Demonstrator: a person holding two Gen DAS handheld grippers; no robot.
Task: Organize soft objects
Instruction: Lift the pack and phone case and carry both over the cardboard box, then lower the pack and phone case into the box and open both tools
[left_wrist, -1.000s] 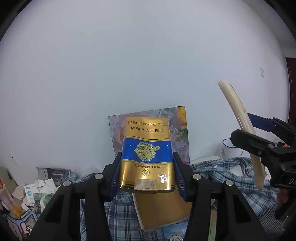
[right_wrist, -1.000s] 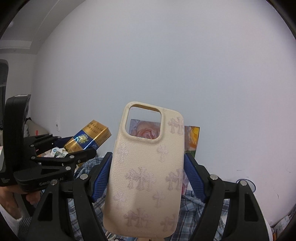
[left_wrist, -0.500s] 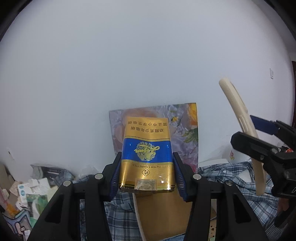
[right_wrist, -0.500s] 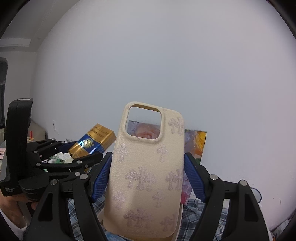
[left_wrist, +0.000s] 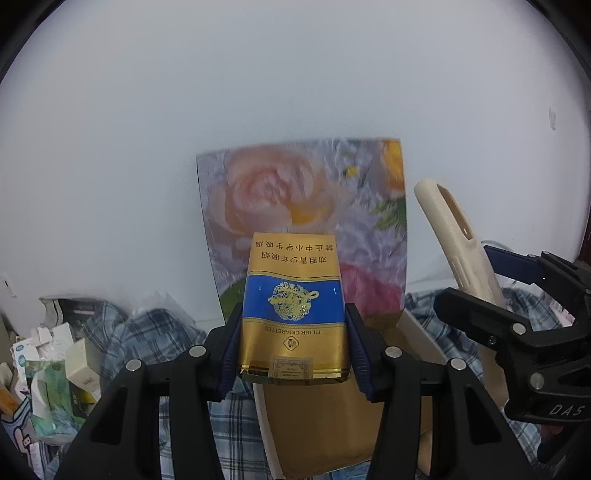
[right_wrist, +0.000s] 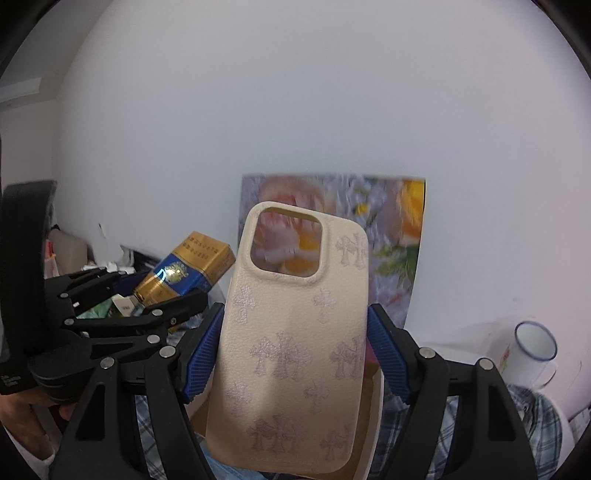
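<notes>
The left tool (left_wrist: 293, 345) clamps a gold and blue cigarette pack (left_wrist: 293, 306) upright between its blue pads; the right tool (right_wrist: 295, 354) clamps a cream phone case (right_wrist: 291, 350) the same way (stitched crosses on its back). Both hang before a floral picture (left_wrist: 295, 192), above a plaid shirt (left_wrist: 155, 336). Only the right view shows a white mug (right_wrist: 532, 350)

Floral board (left_wrist: 306, 206) blurred; phone case (right_wrist: 291, 354) bottom cut off

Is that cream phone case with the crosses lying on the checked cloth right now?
No, the phone case is held up off the plaid cloth, clamped between the blue pads of the right gripper.
</notes>
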